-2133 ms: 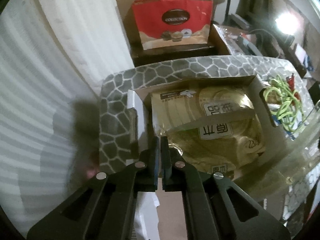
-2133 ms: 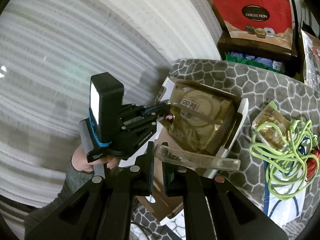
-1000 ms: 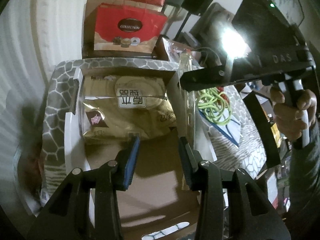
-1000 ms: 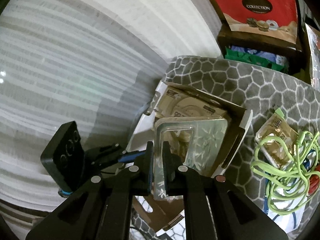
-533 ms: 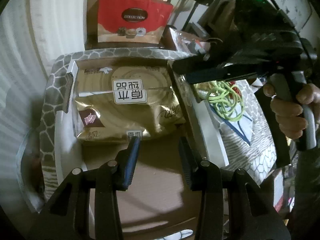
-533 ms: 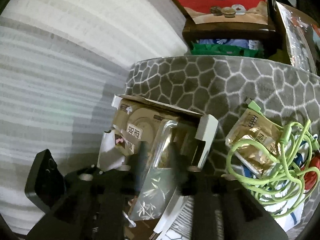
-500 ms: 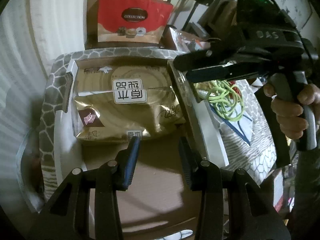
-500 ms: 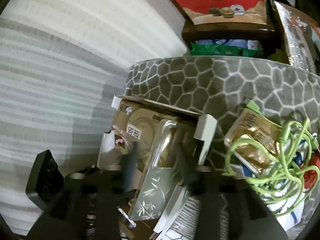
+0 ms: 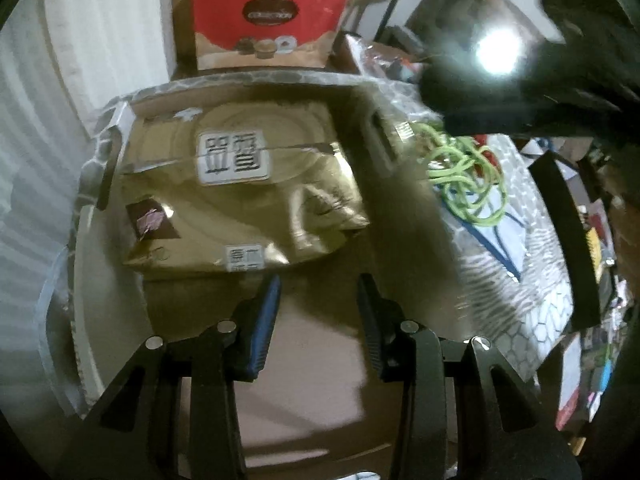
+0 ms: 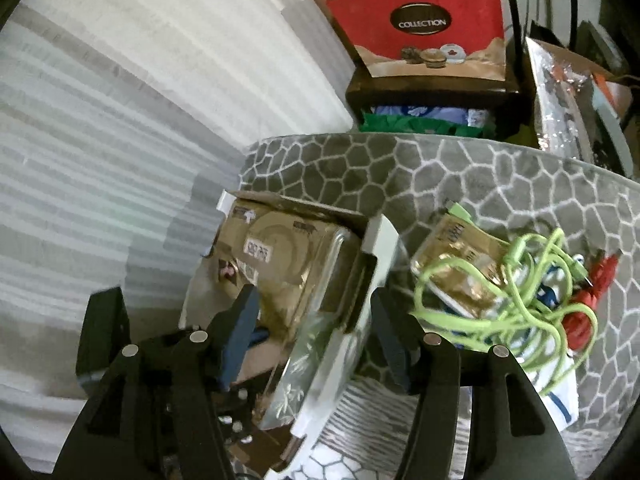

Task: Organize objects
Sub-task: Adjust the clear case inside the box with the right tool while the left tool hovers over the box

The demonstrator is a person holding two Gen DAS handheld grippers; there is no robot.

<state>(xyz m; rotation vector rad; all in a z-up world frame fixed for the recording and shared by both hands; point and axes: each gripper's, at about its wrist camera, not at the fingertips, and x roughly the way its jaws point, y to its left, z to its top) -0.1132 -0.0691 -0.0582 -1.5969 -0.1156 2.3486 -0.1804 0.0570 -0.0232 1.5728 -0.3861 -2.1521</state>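
Both the left gripper (image 9: 318, 292) and the right gripper (image 10: 314, 320) stood wide and held nothing. Just beyond them, the gold packet (image 9: 236, 196) lay inside the cardboard box (image 10: 376, 240) at the table's (image 10: 460, 176) far-left corner, green cables (image 10: 516, 296) beside it.

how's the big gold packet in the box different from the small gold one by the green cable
The large gold packet lies flat inside the cardboard box; the small gold packet sits outside on the patterned mat. The large one is uncovered; green cable loops over the small one. Both are shiny gold foil.
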